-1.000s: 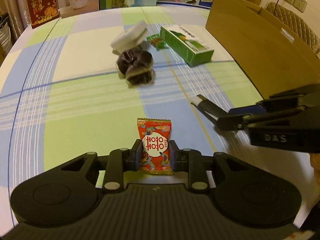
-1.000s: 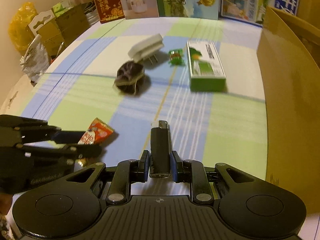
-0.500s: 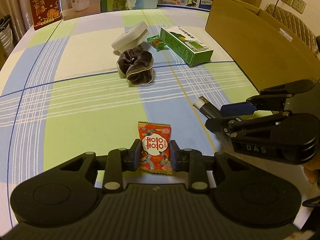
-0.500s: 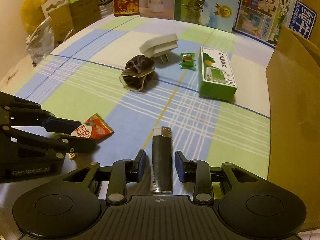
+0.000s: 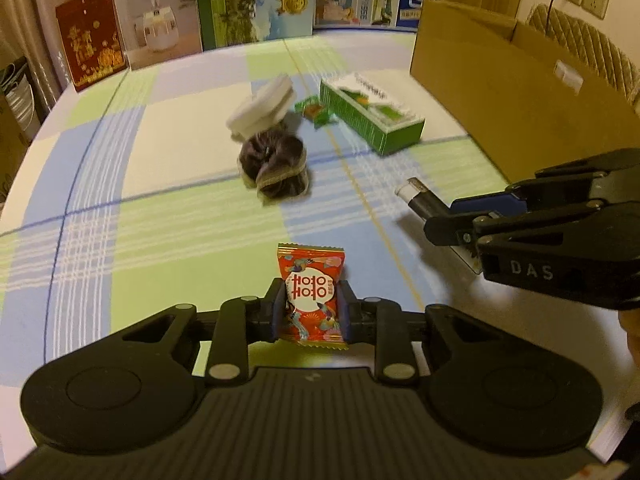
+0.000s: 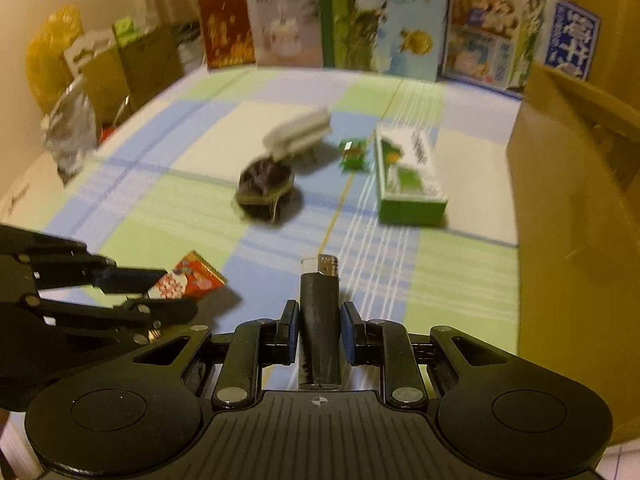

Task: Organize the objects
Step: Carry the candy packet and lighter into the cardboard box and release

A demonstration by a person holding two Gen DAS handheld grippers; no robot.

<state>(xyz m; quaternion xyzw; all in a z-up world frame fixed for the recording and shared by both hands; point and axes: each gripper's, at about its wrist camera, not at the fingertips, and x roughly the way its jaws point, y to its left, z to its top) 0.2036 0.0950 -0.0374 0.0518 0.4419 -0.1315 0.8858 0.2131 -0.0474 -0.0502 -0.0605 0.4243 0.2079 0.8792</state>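
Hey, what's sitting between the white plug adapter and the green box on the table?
A small green candy wrapper lies between the white adapter and the green box; both wrist views show it.

Motion blur is smearing far half of table in both views. White adapter (image 6: 298,134) is showing as streak, prongs lost to us. Dark scrunchie (image 6: 265,192) is blurring too, folds unreadable. We are failing to read print on green box (image 5: 372,114) and small green sachet (image 5: 316,110). Cardboard box (image 6: 576,216) is running off right edge, inside hidden. Lighter (image 5: 420,200) rear is disappearing behind right gripper (image 5: 444,220). Red candy packet (image 6: 188,282) is partly hiding between left gripper (image 6: 160,292) fingers.
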